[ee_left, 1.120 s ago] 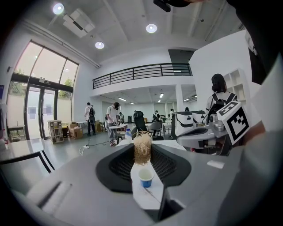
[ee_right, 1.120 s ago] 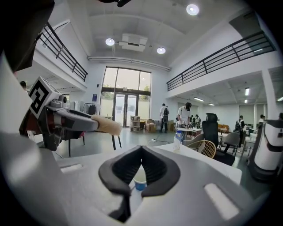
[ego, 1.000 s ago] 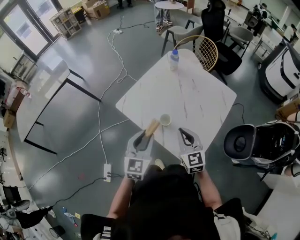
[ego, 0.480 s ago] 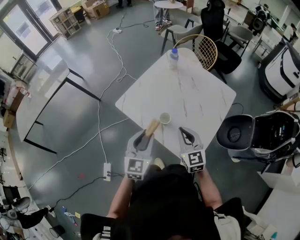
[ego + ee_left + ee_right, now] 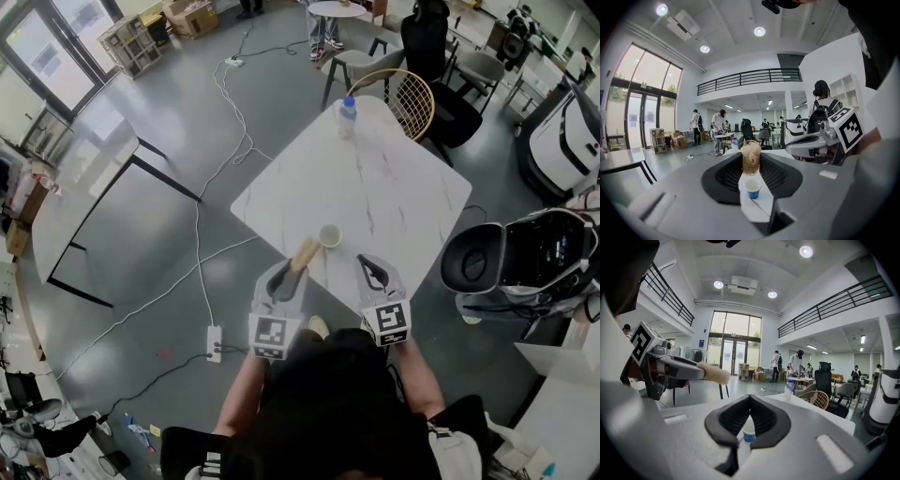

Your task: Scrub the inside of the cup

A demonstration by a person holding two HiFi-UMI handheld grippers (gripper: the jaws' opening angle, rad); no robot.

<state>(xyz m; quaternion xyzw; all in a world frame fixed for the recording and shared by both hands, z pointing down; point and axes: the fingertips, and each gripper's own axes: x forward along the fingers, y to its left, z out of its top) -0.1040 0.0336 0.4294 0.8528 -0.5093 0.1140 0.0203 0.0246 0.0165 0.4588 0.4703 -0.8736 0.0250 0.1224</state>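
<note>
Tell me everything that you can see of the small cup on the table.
The cup is small and round, paper-like, with a white upper part and a blue lower part. It stands upright, open mouth up, on the white marble-look table, near the person's edge. Nothing touches it; the brush in the left gripper ends just beside it.

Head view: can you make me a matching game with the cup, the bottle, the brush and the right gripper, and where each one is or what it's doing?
Things:
1. cup
2. bottle
3. brush
4. right gripper

Places or states:
A. shut, with nothing in it
B. at the far corner of the table
C. held in the left gripper
D. near the table edge, just ahead of both grippers

Pairs: 1-D, 2-B, 3-C, 4-A.
</note>
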